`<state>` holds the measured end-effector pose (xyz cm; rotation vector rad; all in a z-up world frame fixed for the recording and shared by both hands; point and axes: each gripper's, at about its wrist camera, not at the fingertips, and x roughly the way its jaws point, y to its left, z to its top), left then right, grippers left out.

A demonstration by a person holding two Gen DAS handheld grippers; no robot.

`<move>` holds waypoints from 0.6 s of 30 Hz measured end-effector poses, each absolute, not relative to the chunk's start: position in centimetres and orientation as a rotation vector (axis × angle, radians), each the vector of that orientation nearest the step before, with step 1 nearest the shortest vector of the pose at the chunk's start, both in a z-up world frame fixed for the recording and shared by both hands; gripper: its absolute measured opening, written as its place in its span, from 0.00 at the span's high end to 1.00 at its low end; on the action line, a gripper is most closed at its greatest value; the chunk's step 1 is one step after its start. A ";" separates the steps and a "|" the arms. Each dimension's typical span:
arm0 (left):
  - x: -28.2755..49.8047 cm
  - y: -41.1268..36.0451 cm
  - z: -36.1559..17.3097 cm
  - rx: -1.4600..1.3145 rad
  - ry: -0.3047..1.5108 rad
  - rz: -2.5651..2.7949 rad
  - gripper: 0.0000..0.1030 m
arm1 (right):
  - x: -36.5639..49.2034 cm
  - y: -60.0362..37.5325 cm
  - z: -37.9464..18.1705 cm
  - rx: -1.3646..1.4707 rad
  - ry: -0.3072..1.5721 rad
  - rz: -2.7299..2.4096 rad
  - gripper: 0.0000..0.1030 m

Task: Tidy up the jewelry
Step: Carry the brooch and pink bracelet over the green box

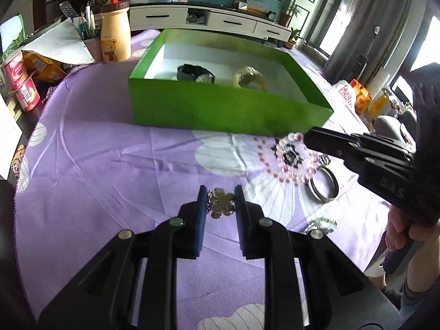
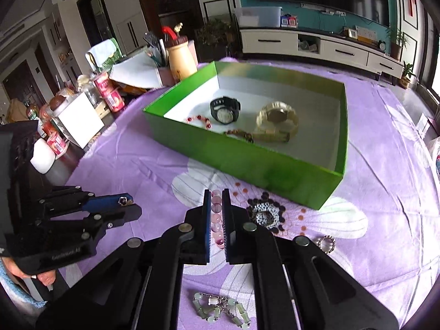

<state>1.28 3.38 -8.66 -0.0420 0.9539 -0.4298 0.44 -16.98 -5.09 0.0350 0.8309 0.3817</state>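
Two pieces are being carried at once: my left tongs (image 1: 220, 200) are pinching a gold coin bracelet (image 1: 220, 203) at the lower middle of the left wrist view, and my right tongs (image 2: 217, 214) are pressing together on a pink bead bracelet (image 2: 216, 221) at the lower middle of the right wrist view. From the left view that bead loop (image 1: 295, 162) is hanging from the right tongs at the right of the frame, its lower part looking close to the purple cloth of the surface (image 1: 110, 165); I cannot tell whether it is touching.

I am judging this as the lift-and-carry step, with both catches made and neither piece yet over the green box (image 2: 247, 162). The box is sitting in the upper middle of both views, already holding a black watch (image 2: 225, 110), a gold watch (image 2: 277, 119) and a red bead string (image 2: 198, 119) near its left wall.

Next I am needing to raise both pieces above the near wall of the box, bring them over bare white floor inside, and spread the tongs only once each piece is hanging clear of the rim. The dangling loop could be snagging on that wall.

Still waiting on the cloth are a metal bangle (image 1: 323, 185), a jade-green bracelet (image 2: 220, 310) and a small sparkling ring (image 2: 326, 243).
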 end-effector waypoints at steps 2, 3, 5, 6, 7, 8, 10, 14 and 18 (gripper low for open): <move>1.6 4.0 -7.9 -0.064 0.952 -0.427 0.81 | 0.4 -17.1 -4.4 0.039 0.816 0.381 0.93; 2.1 4.1 -7.6 -0.074 0.949 -0.428 0.81 | 0.3 -17.2 -4.0 0.045 0.807 0.382 0.93; 2.6 4.4 -6.8 -0.087 0.940 -0.428 0.81 | 0.3 -17.6 -3.4 0.055 0.792 0.381 0.93; 2.8 4.4 -6.5 -0.089 0.935 -0.426 0.81 | 0.3 -17.8 -3.0 0.056 0.784 0.378 0.93; 3.1 4.5 -6.0 -0.090 0.929 -0.424 0.81 | 0.4 -18.0 -2.6 0.056 0.776 0.374 0.93; 3.4 4.4 -5.8 -0.090 0.926 -0.423 0.81 | 0.5 -18.1 -2.4 0.057 0.770 0.371 0.93; 4.1 4.3 -5.1 -0.094 0.920 -0.424 0.81 | 0.6 -18.5 -1.7 0.062 0.755 0.367 0.93; 5.6 4.1 -4.0 -0.090 0.905 -0.421 0.81 | 1.2 -19.4 -0.3 0.077 0.722 0.347 0.93; 7.7 3.9 -2.9 -0.109 0.898 -0.428 0.81 | 2.0 -20.1 0.6 0.084 0.702 0.324 0.93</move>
